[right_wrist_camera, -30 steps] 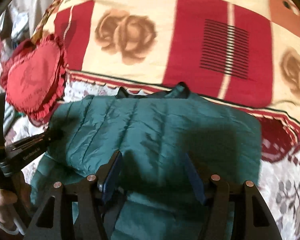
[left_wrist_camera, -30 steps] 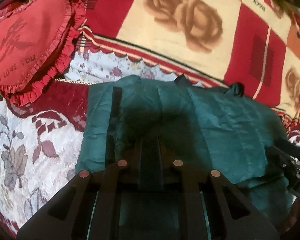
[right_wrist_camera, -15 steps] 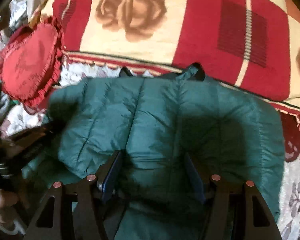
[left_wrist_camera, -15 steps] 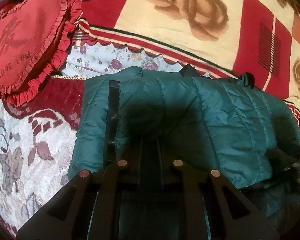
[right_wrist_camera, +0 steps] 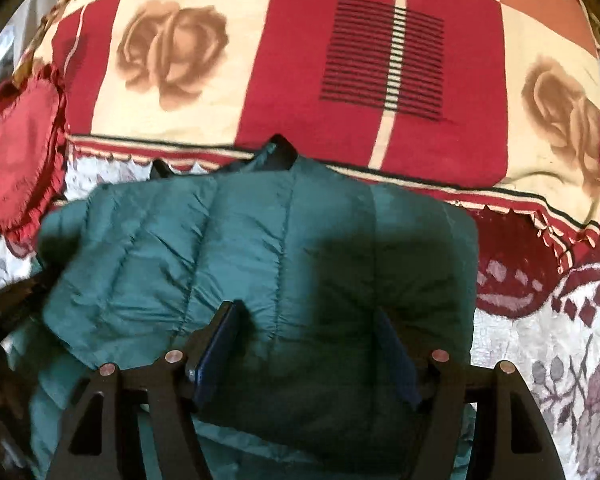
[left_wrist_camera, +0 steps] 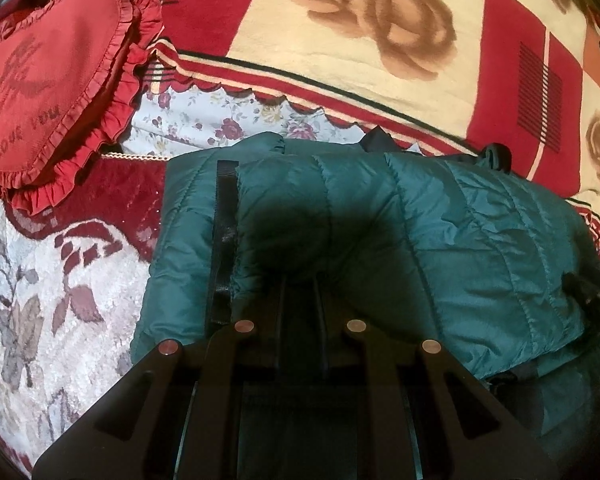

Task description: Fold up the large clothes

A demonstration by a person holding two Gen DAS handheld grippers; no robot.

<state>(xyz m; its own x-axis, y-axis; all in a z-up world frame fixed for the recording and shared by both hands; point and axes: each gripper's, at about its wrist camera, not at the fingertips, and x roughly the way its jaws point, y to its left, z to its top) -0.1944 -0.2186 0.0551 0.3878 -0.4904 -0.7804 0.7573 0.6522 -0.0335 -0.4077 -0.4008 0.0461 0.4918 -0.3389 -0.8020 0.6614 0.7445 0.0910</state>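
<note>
A dark green quilted jacket [left_wrist_camera: 460,240] lies folded on the bed, its top layer doubled over and a black zip strip [left_wrist_camera: 224,240] showing along its left side. My left gripper [left_wrist_camera: 300,292] is shut on the near edge of that top layer, in deep shadow. In the right wrist view the jacket [right_wrist_camera: 220,240] fills the middle. My right gripper [right_wrist_camera: 308,344] straddles a puffed part of it. Its jaws are opening, with fabric between the blue pads [right_wrist_camera: 220,340] but not squeezed. The right gripper [left_wrist_camera: 592,300] also shows dark at the left wrist view's right edge.
A red and cream rose blanket [left_wrist_camera: 360,32] lies bunched behind the jacket. A red heart-shaped frilled pillow [left_wrist_camera: 48,80] rests at the far left. The floral bedspread [left_wrist_camera: 40,300] stretches left of the jacket and, in the right wrist view, to its right [right_wrist_camera: 560,340].
The right gripper has come forward and down over the jacket and its jaws have widened a little. The left gripper has stayed shut on the fold in much the same spot.
</note>
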